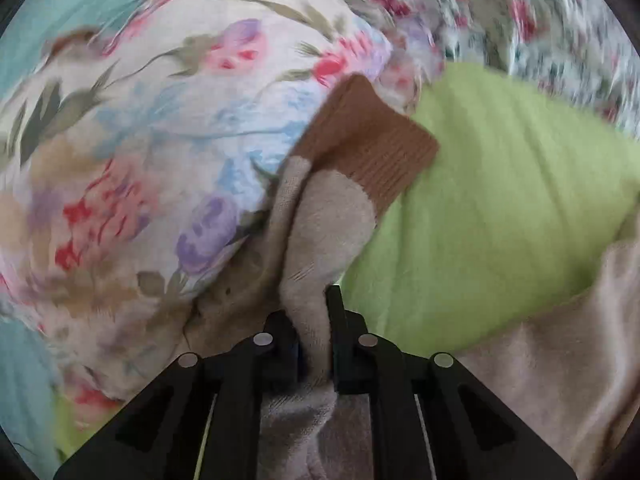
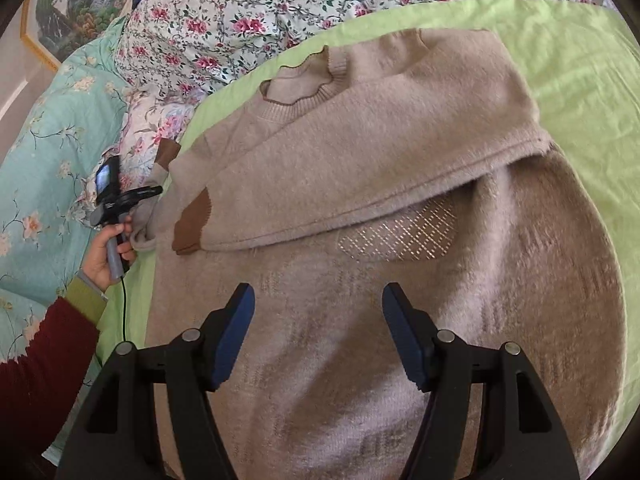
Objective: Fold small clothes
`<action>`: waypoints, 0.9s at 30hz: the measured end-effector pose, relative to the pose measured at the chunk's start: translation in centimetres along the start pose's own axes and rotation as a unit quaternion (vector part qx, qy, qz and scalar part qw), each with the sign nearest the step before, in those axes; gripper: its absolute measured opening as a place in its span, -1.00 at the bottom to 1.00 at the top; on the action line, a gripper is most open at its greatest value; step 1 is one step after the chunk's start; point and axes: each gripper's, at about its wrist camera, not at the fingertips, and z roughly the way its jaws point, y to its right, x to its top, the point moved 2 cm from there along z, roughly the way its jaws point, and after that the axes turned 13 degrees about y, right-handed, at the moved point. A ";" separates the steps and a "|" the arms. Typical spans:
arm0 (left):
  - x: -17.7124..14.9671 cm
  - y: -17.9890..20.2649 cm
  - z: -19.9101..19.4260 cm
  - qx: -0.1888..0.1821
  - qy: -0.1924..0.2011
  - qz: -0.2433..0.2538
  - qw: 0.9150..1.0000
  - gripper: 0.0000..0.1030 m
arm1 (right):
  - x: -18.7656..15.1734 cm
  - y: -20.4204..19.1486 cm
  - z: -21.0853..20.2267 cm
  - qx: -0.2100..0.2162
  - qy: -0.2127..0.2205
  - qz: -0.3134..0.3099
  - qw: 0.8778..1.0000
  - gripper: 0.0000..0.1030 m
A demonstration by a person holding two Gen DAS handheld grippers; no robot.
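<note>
A small beige sweater (image 2: 360,184) with brown cuffs lies on a green sheet (image 2: 580,80). One sleeve is folded across its chest, brown cuff (image 2: 192,224) at the left. My left gripper (image 1: 312,320) is shut on the other sleeve (image 1: 320,232), whose brown cuff (image 1: 372,148) hangs past the fingers. That gripper also shows in the right wrist view (image 2: 120,196), at the sweater's left edge. My right gripper (image 2: 318,300) is open and empty just above the sweater's lower body.
A pale floral pillow (image 1: 140,140) lies left of the held sleeve. A rose-print quilt (image 2: 280,0) is bunched at the back, a turquoise floral cover (image 2: 40,160) at the left. A framed picture (image 2: 72,4) hangs far left.
</note>
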 end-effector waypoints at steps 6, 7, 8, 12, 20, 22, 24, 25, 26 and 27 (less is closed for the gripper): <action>-0.2 -1.5 -7.2 -0.112 0.066 -0.084 0.988 -0.84 | -0.2 0.1 -0.8 0.007 0.009 0.012 1.000 0.31; -0.3 -1.0 -8.6 -0.131 0.077 -0.089 0.984 -0.84 | -0.2 0.0 -1.0 0.009 0.012 0.014 1.000 0.30; -0.4 -0.3 -10.1 -0.152 0.086 -0.095 0.980 -0.84 | -0.1 -0.1 -1.2 0.010 0.015 0.016 1.000 0.31; -0.7 4.6 -16.7 -0.249 0.127 -0.101 0.955 -0.84 | -0.1 -0.1 -2.2 0.010 0.024 0.019 0.999 0.31; -2.9 18.4 -22.9 -0.375 0.132 -0.030 0.917 -0.84 | -0.2 1.4 -3.9 -0.004 0.039 0.040 0.998 0.31; -3.6 21.5 -22.5 -0.387 0.118 -0.008 0.915 -0.84 | -0.1 1.9 -4.1 -0.006 0.044 0.049 0.998 0.31; -4.9 24.4 -21.7 -0.390 0.101 0.013 0.915 -0.84 | 0.2 2.4 -4.1 -0.007 0.050 0.054 0.997 0.31; -5.5 25.5 -21.2 -0.390 0.092 0.021 0.916 -0.83 | 0.4 2.6 -4.1 -0.008 0.053 0.057 0.997 0.31; -6.0 26.7 -20.2 -0.388 0.082 0.029 0.918 -0.82 | 0.6 2.8 -4.0 -0.008 0.055 0.058 0.997 0.31; -6.7 27.7 -19.1 -0.383 0.067 0.039 0.920 -0.82 | 0.8 2.9 -3.8 -0.006 0.057 0.061 0.997 0.31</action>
